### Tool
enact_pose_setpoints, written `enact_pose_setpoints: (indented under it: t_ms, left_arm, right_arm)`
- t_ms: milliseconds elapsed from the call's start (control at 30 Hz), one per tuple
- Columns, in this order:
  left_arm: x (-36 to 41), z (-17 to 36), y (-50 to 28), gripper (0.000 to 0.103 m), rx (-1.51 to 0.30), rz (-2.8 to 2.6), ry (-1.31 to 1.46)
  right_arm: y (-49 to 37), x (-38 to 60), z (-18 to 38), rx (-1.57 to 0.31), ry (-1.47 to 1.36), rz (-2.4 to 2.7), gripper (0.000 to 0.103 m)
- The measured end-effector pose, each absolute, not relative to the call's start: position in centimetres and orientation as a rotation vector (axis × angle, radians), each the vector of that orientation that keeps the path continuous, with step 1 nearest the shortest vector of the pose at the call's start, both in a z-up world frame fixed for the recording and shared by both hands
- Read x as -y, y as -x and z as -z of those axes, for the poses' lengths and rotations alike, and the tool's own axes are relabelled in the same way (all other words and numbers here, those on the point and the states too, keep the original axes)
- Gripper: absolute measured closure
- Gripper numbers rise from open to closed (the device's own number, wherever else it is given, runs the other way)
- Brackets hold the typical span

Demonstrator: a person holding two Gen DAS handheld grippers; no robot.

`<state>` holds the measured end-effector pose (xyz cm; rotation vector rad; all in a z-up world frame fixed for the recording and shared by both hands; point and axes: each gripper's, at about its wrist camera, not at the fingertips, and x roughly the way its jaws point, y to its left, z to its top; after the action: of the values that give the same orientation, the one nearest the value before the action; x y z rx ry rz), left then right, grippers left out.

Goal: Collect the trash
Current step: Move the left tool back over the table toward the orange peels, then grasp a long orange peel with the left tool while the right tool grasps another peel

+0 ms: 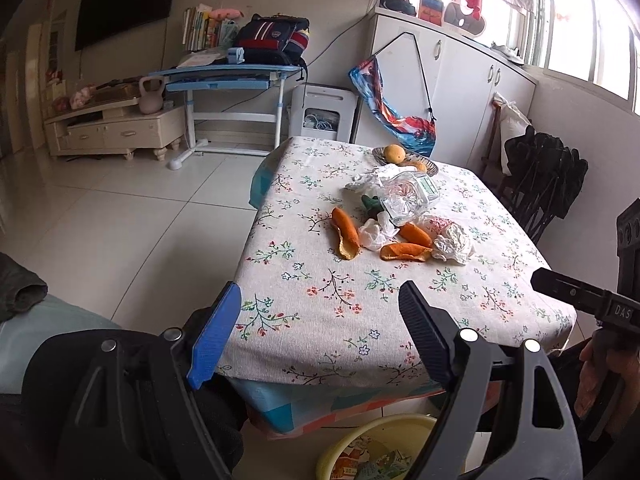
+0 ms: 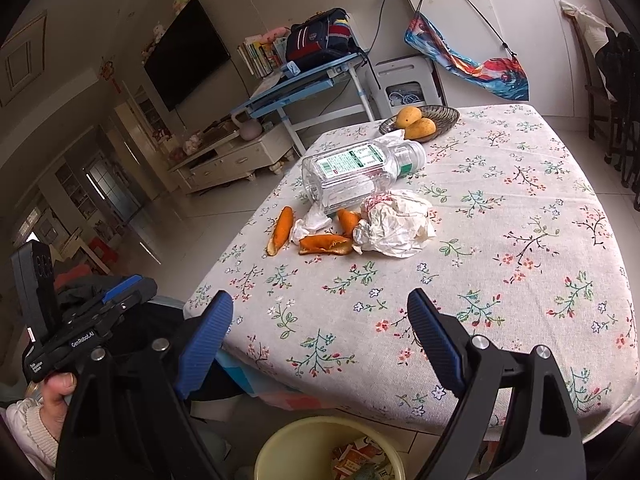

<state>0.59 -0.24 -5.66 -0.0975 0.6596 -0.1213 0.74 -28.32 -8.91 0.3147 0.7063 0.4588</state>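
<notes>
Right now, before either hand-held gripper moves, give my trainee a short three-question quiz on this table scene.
1. True or false: the plastic bottle stands upright.
2. What lies nearest the table's front edge? A) orange peels B) fruit basket C) bottle
3. What sits on the floor below the table's near edge?

Key:
1. False; it lies on its side.
2. A
3. A yellow bin with wrappers inside, under the open left hand-held gripper and right hand-held gripper.
</notes>
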Motion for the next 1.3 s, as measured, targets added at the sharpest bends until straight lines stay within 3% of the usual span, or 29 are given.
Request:
enact_pose_setpoints:
  t_ms: [533, 767, 1000, 1300]
  left_arm:
    - [2.0, 5.9, -8.8, 0.025, -0.729, 0.130, 0.139]
    - [2.1, 8.2, -14.4, 0.026, -0.798, 0.094, 0.191]
    - [2.9, 11.2, -18.5, 0.033, -0.864, 0.072, 0.198]
    - [4.1, 13.0, -19.9, 0.034, -0.895, 0.068, 0.158]
  right_arm:
    - [-4.3, 28.4, 8.4, -0.750, -0.287, -0.441, 0.018]
    - [-7.8, 28.1, 8.1, -0.750, -0.270, -0.439, 0.018]
    - [-9.2, 29.1, 10.0, -0.788, -0.327, -0.377, 0.018]
    - [-9.5, 29.1, 10.0, -0.776, -0.350, -0.368, 0.018]
